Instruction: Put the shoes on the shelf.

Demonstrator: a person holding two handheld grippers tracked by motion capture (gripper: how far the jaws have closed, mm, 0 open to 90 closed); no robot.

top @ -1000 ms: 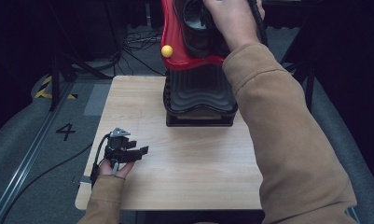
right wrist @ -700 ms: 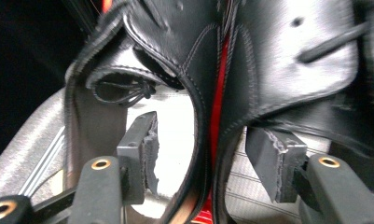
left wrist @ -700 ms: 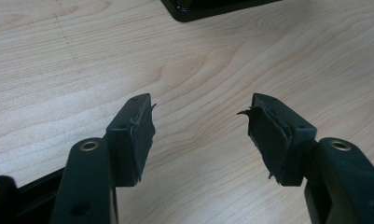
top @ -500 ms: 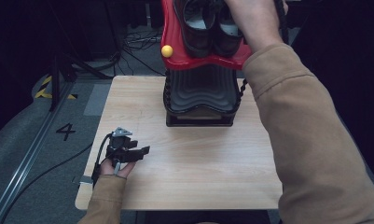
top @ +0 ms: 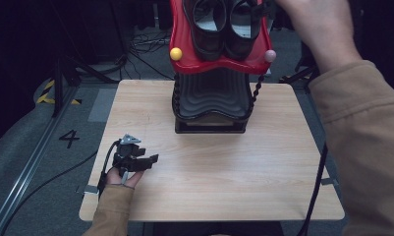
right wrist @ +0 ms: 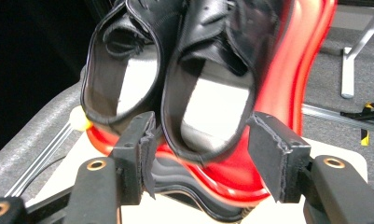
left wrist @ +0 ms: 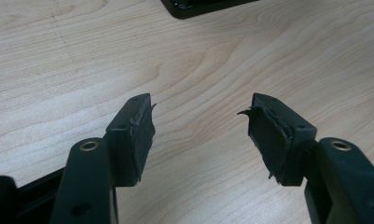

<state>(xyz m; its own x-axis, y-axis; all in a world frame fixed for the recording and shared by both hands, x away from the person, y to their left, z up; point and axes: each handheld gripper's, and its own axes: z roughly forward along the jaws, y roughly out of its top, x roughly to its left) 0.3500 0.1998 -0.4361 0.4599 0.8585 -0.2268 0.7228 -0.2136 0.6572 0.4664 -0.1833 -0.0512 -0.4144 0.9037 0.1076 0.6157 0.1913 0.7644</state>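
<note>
Here, right gripper (right wrist: 201, 154): jaws apart, just opening, empty; stiff black shoe's (right wrist: 212, 84) heel rim between them, likeliest hold.

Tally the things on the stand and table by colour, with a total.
Black shoes: 2, the left shoe and right shoe
Red tray: 1
Black ribbed stand: 1
Yellow knob: 1
Pink knob: 1
Total: 6

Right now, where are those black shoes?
In the high view, the black shoes sit side by side on the red tray, top centre, above the black stand.
</note>
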